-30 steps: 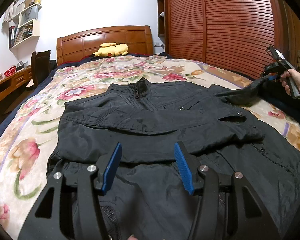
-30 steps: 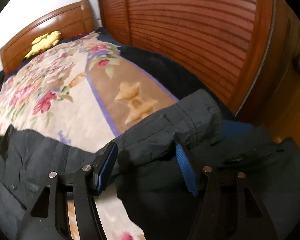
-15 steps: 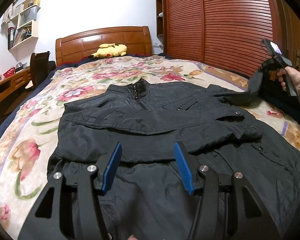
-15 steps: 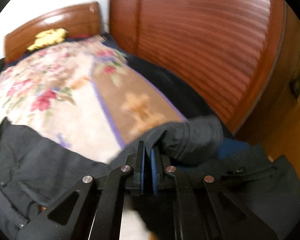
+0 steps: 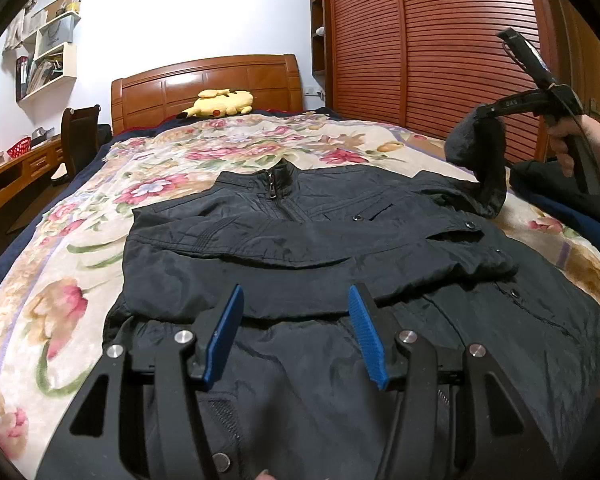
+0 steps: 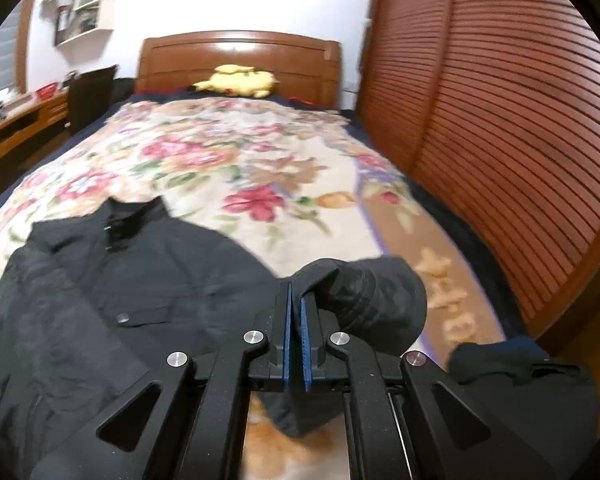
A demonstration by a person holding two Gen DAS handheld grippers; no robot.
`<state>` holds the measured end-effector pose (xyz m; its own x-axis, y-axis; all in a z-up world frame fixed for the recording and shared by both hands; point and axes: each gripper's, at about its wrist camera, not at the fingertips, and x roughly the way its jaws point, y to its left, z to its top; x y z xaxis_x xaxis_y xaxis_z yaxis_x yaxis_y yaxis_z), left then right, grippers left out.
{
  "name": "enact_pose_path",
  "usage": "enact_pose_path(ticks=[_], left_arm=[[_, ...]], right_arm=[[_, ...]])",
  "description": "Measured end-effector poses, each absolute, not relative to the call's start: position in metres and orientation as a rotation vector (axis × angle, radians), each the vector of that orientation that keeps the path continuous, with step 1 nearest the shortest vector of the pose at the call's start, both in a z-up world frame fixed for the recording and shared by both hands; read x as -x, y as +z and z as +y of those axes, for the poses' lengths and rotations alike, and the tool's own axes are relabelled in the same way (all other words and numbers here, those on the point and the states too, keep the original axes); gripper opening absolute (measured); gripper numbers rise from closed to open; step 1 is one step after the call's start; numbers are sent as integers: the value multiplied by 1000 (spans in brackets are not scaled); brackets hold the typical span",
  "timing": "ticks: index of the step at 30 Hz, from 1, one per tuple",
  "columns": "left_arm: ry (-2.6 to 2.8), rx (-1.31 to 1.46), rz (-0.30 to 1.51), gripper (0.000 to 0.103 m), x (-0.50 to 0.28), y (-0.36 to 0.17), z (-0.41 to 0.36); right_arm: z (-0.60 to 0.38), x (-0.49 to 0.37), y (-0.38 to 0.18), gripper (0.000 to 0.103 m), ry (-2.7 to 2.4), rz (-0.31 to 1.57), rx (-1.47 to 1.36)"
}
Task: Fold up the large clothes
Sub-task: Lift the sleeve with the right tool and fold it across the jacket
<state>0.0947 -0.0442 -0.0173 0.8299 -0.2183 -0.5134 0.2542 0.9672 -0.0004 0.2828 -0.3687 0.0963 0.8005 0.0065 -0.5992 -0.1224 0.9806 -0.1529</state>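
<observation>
A black zip jacket (image 5: 300,248) lies front up on the flowered bedspread (image 5: 228,140), collar toward the headboard, one sleeve folded across its chest. My left gripper (image 5: 296,320) hovers open over the jacket's lower part, nothing between its blue pads. At the right, a hand holds my right gripper (image 5: 482,114) above the bed, shut on the cuff of the other sleeve (image 5: 480,152), which hangs lifted off the bed. In the right wrist view the right gripper (image 6: 296,306) pinches the sleeve cuff (image 6: 372,300) beside the jacket body (image 6: 112,280).
A yellow plush toy (image 5: 220,103) rests against the wooden headboard (image 5: 204,80). Slatted wooden wardrobe doors (image 5: 440,40) run along the bed's right side. A desk and dark chair (image 5: 80,136) stand to the left. More dark clothing (image 6: 528,384) lies at the bed's right edge.
My right gripper went from open around the sleeve cuff to shut on it, then lifted it and swung toward the jacket's body. My left gripper stayed still and open.
</observation>
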Motion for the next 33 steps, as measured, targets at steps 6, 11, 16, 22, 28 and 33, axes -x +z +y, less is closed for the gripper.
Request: enact_pose_path(ticks=[6, 11, 16, 22, 28, 33], left_arm=[[-246, -56, 536, 54, -92, -15, -37], [-232, -47, 532, 54, -88, -12, -28], [-216, -38, 522, 54, -85, -8, -19], [-187, -31, 511, 54, -83, -5, -5], [-152, -15, 505, 54, -81, -2, 12], [-133, -13, 503, 54, -79, -1, 22]], right_arm=[[-312, -276, 96, 2, 164, 622, 228], [-273, -269, 110, 2, 223, 566, 256], [-234, -264, 130, 2, 298, 515, 258], [-186, -248, 129, 2, 411, 500, 267], [-143, -234, 95, 2, 505, 546, 283], [-122, -227, 54, 2, 551, 631, 278]])
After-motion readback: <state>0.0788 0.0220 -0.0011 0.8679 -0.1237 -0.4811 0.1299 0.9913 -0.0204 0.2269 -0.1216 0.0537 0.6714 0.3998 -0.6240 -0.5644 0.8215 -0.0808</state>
